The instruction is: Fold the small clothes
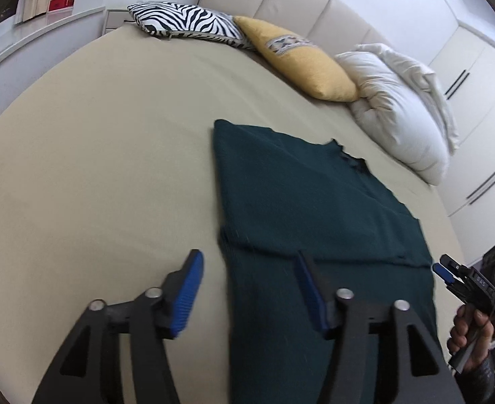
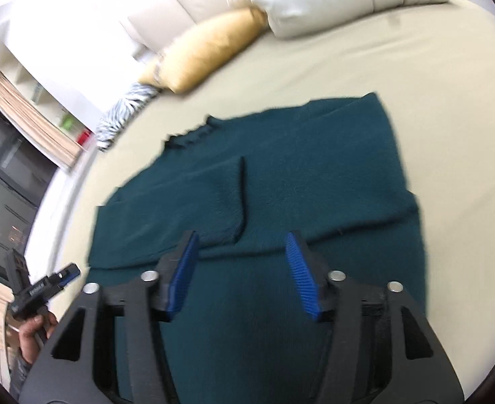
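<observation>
Left hand-held gripper (image 1: 250, 289) agape, right hand-held gripper (image 2: 242, 269) agape, blurred teal garment (image 2: 281, 185) cut off below

Green sweater (image 1: 314, 222) on bed (image 1: 96, 168)

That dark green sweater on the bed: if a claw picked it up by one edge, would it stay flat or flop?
The dark green sweater would probably flop: it lies limp with soft folded layers on the bed. Its fuzzy-looking knit likely grips rather than slips. It seems light enough for one claw, though that is a guess.
</observation>
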